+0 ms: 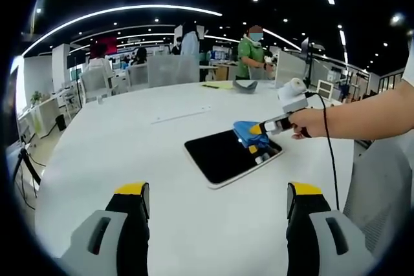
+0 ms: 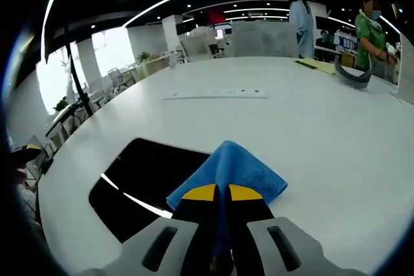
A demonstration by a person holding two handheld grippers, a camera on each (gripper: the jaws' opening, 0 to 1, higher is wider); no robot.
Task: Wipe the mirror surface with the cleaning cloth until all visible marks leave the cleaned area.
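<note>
Mirror: a flat dark panel with a pale rim, lying face up on the white surface. You should treat it as rigid, smooth and breakable; press flat and evenly, and do not lever against its rim. No marks can be made out on the glass from either view.

Cleaning cloth: blue, soft and limp, folded to a point, resting on the mirror's edge at the side nearest your right hand. It will bunch and slide readily on glass, so keep hold of it at the gathered fold, where it is now taken.

Right claw: pressed together, pinching the cloth between its yellow tips.

Left claw: spread wide and carrying nothing, held over the surface short of the mirror.

Beyond the mirror lies a pale strip on the surface, well apart.
</note>
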